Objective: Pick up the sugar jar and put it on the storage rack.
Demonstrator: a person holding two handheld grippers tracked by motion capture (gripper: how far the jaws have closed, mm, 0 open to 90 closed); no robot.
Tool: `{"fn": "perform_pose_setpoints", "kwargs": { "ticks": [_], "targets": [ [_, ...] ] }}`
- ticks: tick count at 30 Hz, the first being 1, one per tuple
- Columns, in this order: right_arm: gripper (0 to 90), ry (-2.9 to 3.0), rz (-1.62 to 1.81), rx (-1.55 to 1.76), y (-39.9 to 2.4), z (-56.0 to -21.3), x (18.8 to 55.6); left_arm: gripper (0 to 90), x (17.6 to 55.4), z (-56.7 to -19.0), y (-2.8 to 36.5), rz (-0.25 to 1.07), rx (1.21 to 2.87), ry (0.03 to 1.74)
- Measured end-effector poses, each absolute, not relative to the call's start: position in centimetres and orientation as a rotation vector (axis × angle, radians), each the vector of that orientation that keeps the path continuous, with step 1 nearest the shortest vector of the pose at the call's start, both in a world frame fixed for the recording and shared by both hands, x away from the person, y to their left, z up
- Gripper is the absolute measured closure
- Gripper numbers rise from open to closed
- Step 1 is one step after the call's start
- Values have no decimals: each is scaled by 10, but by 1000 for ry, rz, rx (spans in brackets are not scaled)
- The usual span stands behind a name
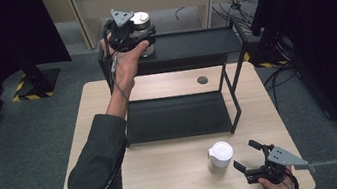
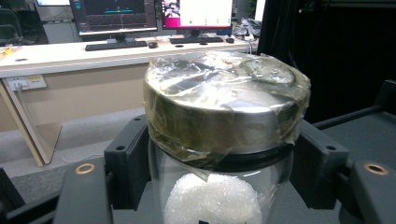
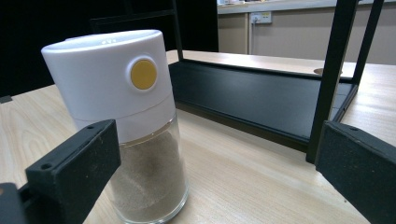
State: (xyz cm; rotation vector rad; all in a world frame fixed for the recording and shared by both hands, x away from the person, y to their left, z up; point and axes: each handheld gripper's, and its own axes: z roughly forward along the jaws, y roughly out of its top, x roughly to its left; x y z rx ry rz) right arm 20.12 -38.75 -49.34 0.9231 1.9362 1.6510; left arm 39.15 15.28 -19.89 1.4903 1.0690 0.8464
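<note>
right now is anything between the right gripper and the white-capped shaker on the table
No. In the high view, bare tabletop separates the right gripper from the shaker. In the right gripper view its open jaws stand apart from the shaker, nothing between.

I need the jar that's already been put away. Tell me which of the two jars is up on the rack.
The metal-lidded glass jar, gripped by the left gripper on the rack's top shelf. The white-capped shaker stands on the table.

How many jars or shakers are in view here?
2. A glass jar with a taped metal lid, between the left gripper's fingers on the rack's top shelf; a white-capped shaker on the table by the open right gripper.
</note>
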Motion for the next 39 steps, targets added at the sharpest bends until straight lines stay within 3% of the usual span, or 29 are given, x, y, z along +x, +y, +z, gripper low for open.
{"fn": "perform_pose_setpoints", "kwargs": {
  "ticks": [4,10,39],
  "targets": [
    [5,1936,1651,923,-388,-493,201,137,390,-200,151,837,1459,1099],
    [5,1937,1650,924,-387,-493,201,7,382,-197,146,858,1440,1124],
    [5,1935,1650,924,-387,-494,201,2,325,-218,151,790,1446,1044]
  ]
}}
